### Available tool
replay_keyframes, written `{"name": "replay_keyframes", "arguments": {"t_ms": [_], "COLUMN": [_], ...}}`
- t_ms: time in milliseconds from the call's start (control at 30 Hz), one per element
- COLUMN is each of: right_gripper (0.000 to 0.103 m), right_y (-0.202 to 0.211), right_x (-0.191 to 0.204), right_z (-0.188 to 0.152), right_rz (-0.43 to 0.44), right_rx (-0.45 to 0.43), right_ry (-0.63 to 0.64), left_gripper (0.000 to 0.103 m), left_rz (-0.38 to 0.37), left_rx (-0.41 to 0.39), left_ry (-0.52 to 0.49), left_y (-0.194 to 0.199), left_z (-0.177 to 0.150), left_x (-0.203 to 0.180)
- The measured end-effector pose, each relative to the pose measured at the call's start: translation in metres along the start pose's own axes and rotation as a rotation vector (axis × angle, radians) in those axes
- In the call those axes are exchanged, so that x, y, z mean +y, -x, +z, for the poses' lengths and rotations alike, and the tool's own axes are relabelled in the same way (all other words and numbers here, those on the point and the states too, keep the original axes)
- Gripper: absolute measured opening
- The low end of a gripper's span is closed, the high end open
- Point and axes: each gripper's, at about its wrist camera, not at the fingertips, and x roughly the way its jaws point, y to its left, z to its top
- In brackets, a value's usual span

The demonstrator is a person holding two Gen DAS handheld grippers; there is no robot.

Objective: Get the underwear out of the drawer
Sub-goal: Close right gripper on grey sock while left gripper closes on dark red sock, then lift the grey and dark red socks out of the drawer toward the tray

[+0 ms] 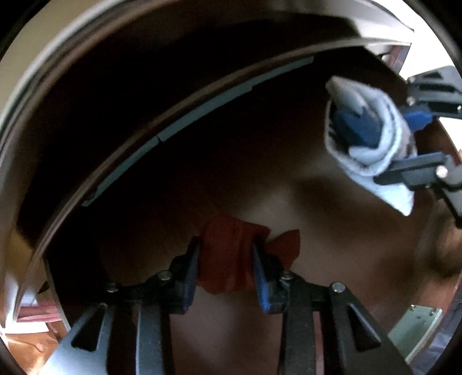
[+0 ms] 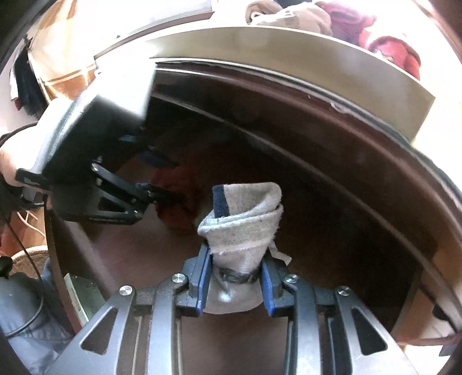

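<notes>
My left gripper (image 1: 226,252) is shut on red underwear (image 1: 228,259), held inside the dark brown drawer (image 1: 332,230). My right gripper (image 2: 235,261) is shut on a rolled grey underwear with a navy band (image 2: 245,222), held above the drawer floor (image 2: 317,245). In the left wrist view the grey roll (image 1: 372,138) and the right gripper (image 1: 415,144) appear at the upper right. In the right wrist view the left gripper (image 2: 161,196) reaches in from the left, with the red cloth (image 2: 179,202) at its tips.
The drawer's front rim (image 2: 288,43) curves across the top. Heaped clothes (image 2: 361,26) lie beyond it. A metal rail bracket (image 1: 415,326) sits at the drawer's side. A cable (image 2: 26,253) hangs at the left.
</notes>
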Motion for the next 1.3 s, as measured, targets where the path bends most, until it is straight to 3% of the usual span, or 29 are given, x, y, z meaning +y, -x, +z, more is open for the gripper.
{"name": "replay_keyframes", "arguments": {"t_ms": [200,467,800,1300], "right_gripper": [0.032,0.032,0.032,0.032], "right_y": [0.005,0.012,0.018,0.045], "right_x": [-0.01,-0.022,-0.024,-0.026], "right_z": [-0.006,-0.018,-0.034,-0.045], "right_rz": [0.012,0.027,0.02,0.067], "right_rx": [0.0,-0.019,-0.096,-0.201], "right_ry": [-0.053,-0.112,-0.118,-0.14], "left_gripper": [0.032,0.032,0.032,0.032], "left_rz": [-0.055,-0.072,0.007,0.049], "left_rx": [-0.046,-0.153,-0.304,-0.407], "left_ry": [0.094,0.203,0.266,0.309], "left_y": [0.011,0.038,0.077,0.082], "left_z": [-0.012,-0.035,-0.055,-0.051], "left_x": [0.025,0.042,0.045,0.036]}}
